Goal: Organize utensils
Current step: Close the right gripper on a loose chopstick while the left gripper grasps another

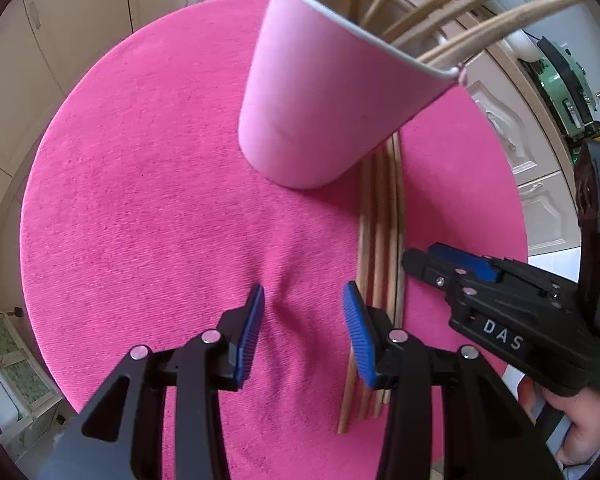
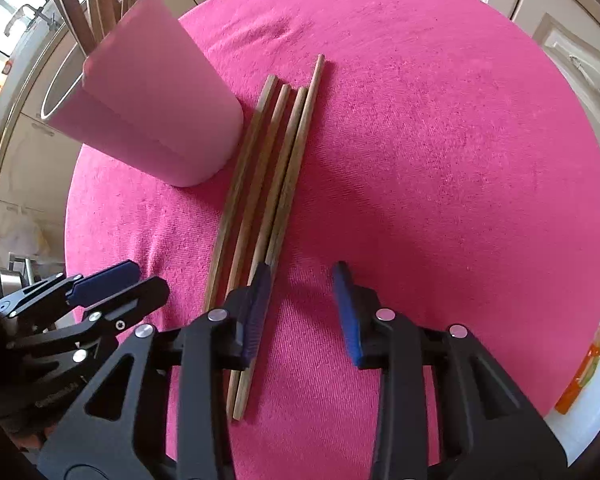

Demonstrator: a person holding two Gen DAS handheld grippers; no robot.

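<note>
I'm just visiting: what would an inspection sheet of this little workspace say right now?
Surface: round pink cloth, slightly wrinkled.
Job's things: pink cup upright, holding wooden sticks; four loose chopsticks lying beside it.
Clutter: orange item at the edge, unclear what.
Grippers: left gripper open, empty; right gripper open, one pad beside the chopsticks, nothing gripped.
Cables: nothing seen.
Surroundings: cream cabinets.

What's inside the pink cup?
Wooden sticks, probably chopsticks, stand inside the pink cup, poking out over its rim. Their lower ends and the cup's bottom are hidden by its wall.
</note>
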